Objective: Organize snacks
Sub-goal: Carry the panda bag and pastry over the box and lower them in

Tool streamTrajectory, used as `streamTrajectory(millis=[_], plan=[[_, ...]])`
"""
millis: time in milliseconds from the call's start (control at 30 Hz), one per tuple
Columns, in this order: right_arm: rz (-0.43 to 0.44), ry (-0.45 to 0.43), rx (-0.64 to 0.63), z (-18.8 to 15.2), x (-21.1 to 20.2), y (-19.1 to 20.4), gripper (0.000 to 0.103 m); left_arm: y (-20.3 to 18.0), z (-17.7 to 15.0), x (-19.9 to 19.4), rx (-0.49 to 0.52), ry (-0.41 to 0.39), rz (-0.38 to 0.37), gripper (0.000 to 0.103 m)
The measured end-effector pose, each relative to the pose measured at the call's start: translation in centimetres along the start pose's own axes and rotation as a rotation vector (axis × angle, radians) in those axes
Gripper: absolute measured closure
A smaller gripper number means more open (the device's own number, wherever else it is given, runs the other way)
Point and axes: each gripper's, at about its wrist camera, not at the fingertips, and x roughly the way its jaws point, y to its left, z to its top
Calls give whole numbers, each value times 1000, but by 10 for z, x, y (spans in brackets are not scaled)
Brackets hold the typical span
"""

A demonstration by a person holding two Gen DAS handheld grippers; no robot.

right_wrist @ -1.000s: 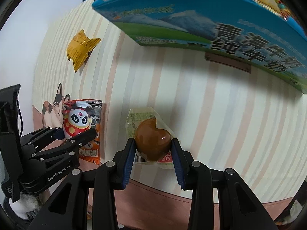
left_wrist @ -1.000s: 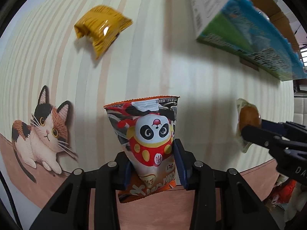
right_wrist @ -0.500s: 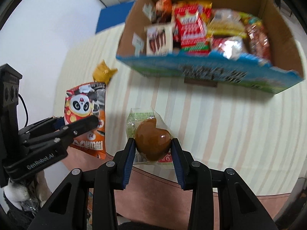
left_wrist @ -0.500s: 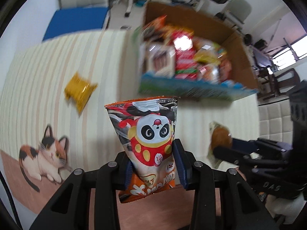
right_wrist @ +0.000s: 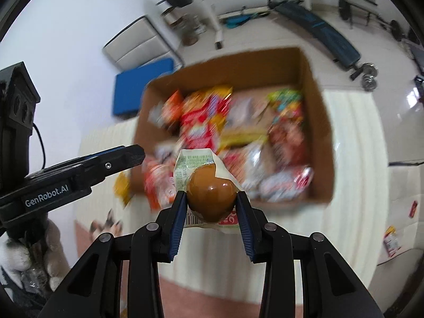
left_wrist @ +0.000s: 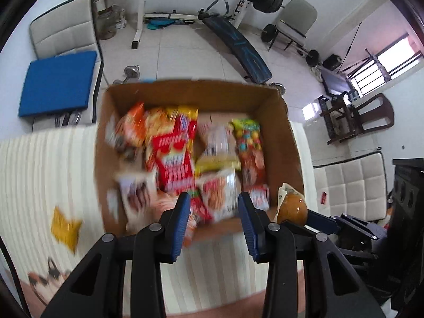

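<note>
An open cardboard box point(left_wrist: 185, 90) full of snack packets sits on the striped mat point(left_wrist: 39, 175). My left gripper point(left_wrist: 214, 220) hangs over the box's near wall. Its fingers stand as close as before, and the blurred red, white and orange packet point(left_wrist: 217, 198) between them looks like the panda snack bag. My right gripper point(right_wrist: 212, 197) is shut on a brown egg point(right_wrist: 210, 188) in a clear wrapper, above the near left part of the box point(right_wrist: 238, 63). In the left wrist view the egg point(left_wrist: 291, 206) shows at the right. The left gripper point(right_wrist: 132, 155) is at the left of the right wrist view.
A yellow packet point(left_wrist: 65, 228) lies on the mat left of the box, above a cat print point(left_wrist: 47, 278). Beyond the table are a chair with a blue cushion point(left_wrist: 55, 82), a weight bench point(left_wrist: 238, 45) and barbells. A small packet point(right_wrist: 392, 238) lies at the right.
Both grippers have risen and swung over the box. The views went from the mat and the box's side to looking down into it. The egg is still gripped.
</note>
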Motion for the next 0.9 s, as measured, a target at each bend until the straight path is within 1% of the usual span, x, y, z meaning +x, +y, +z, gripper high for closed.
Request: streamTrajectory(millis=[100,167,267,367,433,500,567,633,667,700,800,900], plan=[[-24,1,31,36,19,-17,62,-5,38,25,25,23,45,68],[-45,2,42,62,35,-26,62,-3,57,40,18,44,50,68],[-61,10,45,87,55,-33,62,5,84,69,7,81,60,68],[-90,16,33,107,77,-37,62,12,98,90,0,103,77,68],[-86,28,33,117,91,-40,62,15,103,102,-2,119,87,68],[-92,21,38,121,97,-43,62,16,105,110,6,129,97,68],[-84,33,39,125,103,-44,60,15,106,114,14,132,103,68],[-90,23,37,128,105,-45,46,14,106,114,23,128,114,68],[-103,19,33,130,103,-45,36,14,105,113,24,122,124,68],[-106,17,32,131,102,-46,30,14,104,111,24,115,132,68],[-99,14,37,127,92,-45,26,14,101,104,23,110,122,67],[-147,12,12,119,82,-40,22,11,94,93,32,85,131,61]])
